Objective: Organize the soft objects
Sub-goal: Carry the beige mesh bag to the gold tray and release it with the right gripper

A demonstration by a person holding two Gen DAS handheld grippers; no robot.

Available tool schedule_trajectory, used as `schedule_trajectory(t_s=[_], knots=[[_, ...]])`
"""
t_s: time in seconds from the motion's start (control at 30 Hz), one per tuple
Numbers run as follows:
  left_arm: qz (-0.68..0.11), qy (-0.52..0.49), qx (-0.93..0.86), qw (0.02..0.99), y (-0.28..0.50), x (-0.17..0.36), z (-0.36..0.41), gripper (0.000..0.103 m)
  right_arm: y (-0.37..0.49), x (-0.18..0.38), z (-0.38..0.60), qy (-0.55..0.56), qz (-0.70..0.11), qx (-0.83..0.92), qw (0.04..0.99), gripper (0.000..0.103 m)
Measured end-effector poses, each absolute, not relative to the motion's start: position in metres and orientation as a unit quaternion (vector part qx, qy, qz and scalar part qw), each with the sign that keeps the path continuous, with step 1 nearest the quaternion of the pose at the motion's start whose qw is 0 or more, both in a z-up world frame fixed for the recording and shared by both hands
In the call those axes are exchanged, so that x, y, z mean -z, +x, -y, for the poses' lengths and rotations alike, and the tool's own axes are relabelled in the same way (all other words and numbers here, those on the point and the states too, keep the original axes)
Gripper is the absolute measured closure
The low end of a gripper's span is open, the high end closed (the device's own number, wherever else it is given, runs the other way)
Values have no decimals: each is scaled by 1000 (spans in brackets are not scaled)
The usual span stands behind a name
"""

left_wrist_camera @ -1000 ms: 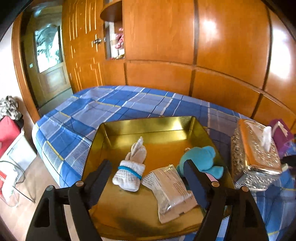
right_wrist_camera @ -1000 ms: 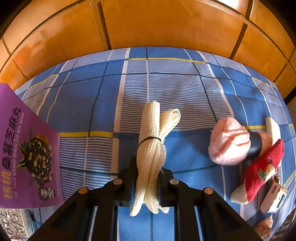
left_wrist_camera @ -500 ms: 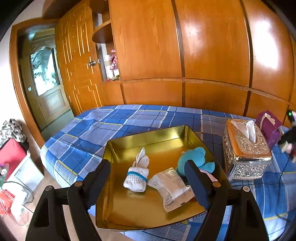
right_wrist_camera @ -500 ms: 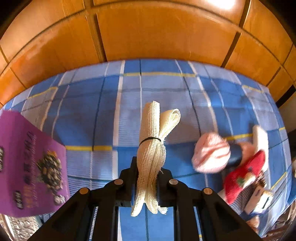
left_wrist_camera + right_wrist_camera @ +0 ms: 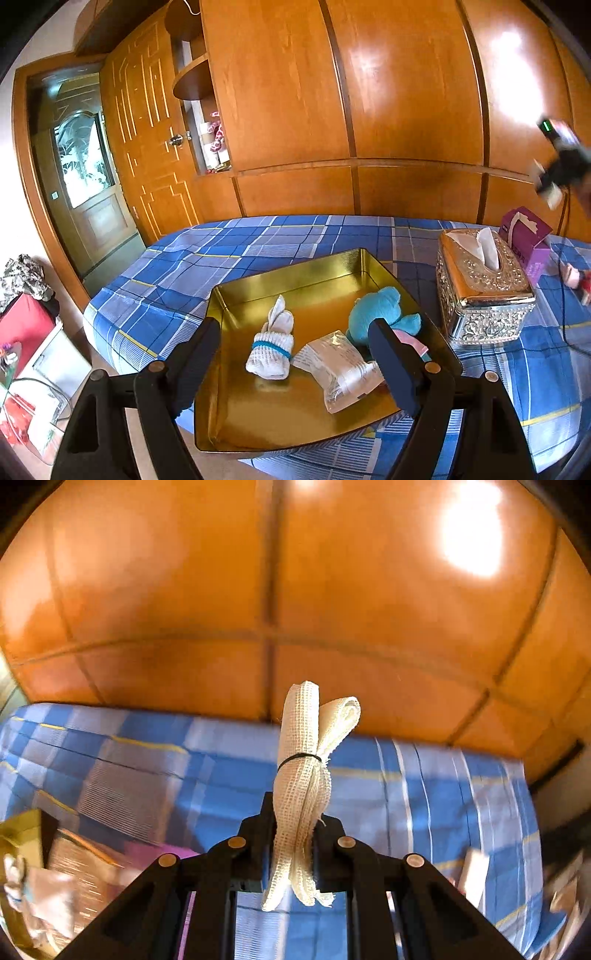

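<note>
Over the bed (image 5: 221, 775) — right gripper (image 5: 293, 827) jaws clamp gauze bundle (image 5: 306, 775).

Cream mesh cloth bundle (image 5: 301, 775), bound by a thin black band, upright and clamped between the closed right tongs (image 5: 294, 834). Blue plaid bed (image 5: 424, 786) behind; wooden panel wall (image 5: 258, 590) above. Lower left blurred: gold tray (image 5: 22, 834).

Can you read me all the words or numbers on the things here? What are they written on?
None can be read.
Purple tissue box: light print low on its side, too small and blurred to read.
Clear plastic packet in the gold tray: grey print, too small to read.
Cream gauze roll in the right gripper: no writing.
Silver tissue box: only embossed patterns, no words.
</note>
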State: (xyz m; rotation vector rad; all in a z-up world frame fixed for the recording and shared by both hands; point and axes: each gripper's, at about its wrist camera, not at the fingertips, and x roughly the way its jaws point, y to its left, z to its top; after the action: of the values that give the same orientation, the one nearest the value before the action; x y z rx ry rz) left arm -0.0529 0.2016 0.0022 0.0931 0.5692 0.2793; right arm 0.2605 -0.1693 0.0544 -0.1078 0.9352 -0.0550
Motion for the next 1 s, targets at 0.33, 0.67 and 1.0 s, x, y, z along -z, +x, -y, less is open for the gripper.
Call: schedule_trajectory(t_s=[0.33,0.67,1.0], knots=[[-279,50,-136,949,-55,-1,-199,20,215,-101,8,-123,-384,-184,896,89],[-287,39,-144,946,-54,7,-211,20,165,-44,-123,-165,-433,-349,815,89],[-309,14,-147,940,-49,22,-226,20,170,44,-177,-140,-514,-335,777,84]])
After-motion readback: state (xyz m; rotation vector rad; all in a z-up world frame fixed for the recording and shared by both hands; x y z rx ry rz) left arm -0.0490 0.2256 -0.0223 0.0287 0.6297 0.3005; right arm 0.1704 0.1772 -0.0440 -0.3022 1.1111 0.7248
